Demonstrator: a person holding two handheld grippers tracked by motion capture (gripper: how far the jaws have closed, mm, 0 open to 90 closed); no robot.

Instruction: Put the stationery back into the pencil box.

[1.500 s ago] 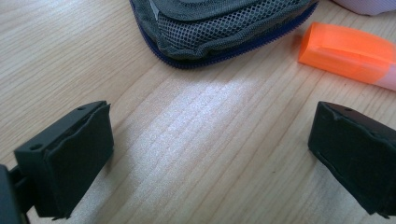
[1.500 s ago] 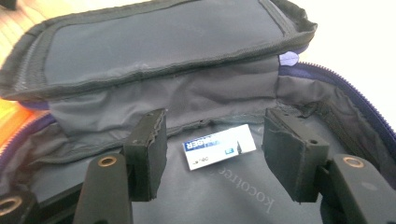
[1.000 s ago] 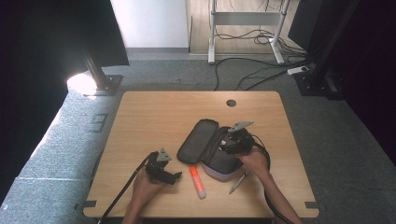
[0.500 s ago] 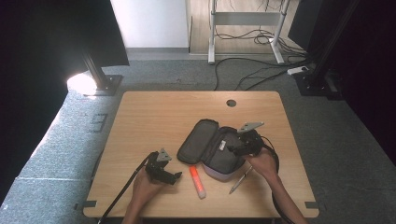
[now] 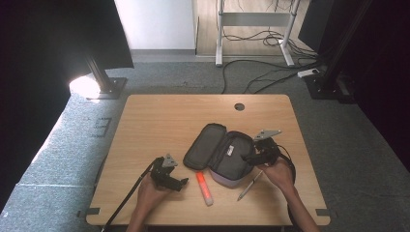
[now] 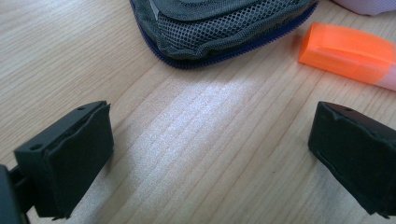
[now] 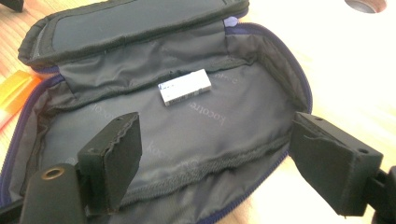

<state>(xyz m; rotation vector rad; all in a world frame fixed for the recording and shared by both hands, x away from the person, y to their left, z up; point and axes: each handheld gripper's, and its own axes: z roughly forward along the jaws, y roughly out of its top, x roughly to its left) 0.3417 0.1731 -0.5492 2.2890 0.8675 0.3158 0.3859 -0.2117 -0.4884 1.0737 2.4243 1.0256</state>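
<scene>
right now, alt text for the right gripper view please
An open grey pencil case lies unzipped on a wooden table, a small white eraser inside it. The right gripper hovers over it, its black jaws wide apart and empty. An orange highlighter shows at the left edge.

The left gripper [image 6: 208, 158] stood with its black jaws wide apart over bare wooden table [image 6: 205, 130], while the pouch's mesh-lined flap [image 6: 219, 23] and an orange highlighter [image 6: 352, 53] lay just beyond.

Matt grey cloth pouch [image 7: 187, 121] lies on smooth, pale wood-grain table [image 6: 196, 154].
</scene>
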